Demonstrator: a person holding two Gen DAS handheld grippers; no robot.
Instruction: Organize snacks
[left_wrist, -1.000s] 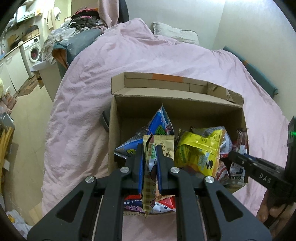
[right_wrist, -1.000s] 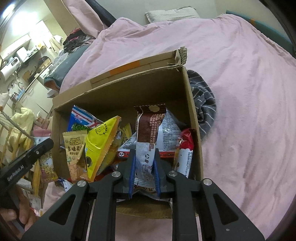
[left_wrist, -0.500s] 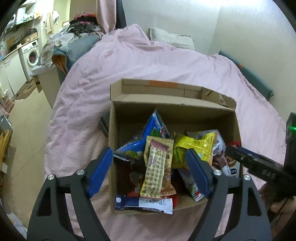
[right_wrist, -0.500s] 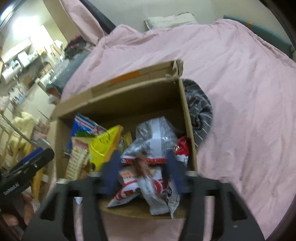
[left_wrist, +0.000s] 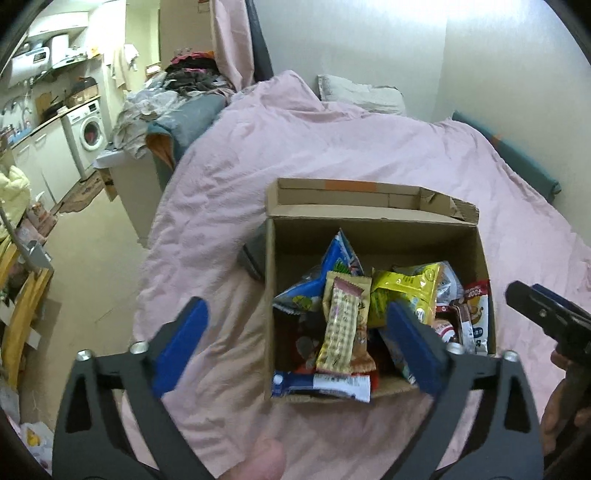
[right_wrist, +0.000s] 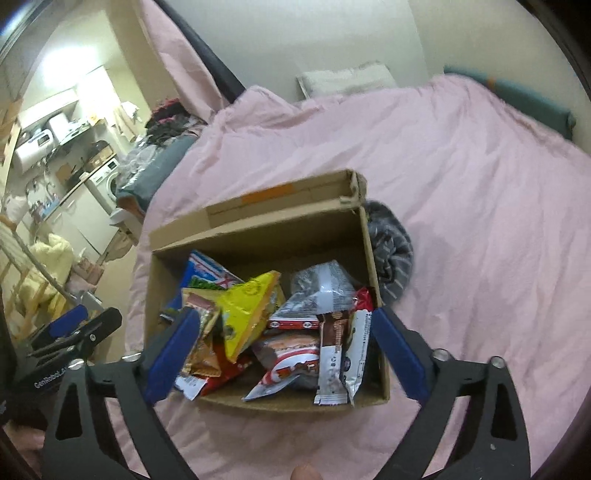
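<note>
Left tongs (left_wrist: 295, 347) and right tongs (right_wrist: 284, 350) opening wide, nothing gripped, above cardboard box (right_wrist: 258, 240) on bed (right_wrist: 480, 221). Snack packets (right_wrist: 295, 332) all boxed, jumbled; sorting looks unfinished.

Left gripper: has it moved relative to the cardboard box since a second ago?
Yes. The left gripper has backed up and away from the cardboard box, jaws opening, empty.

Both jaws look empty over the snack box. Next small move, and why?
Probably back both off the cardboard box. The left gripper and right gripper have jaws opening with nothing between them; the tan wafer pack and brown-and-white wrapper already lie inside.
</note>
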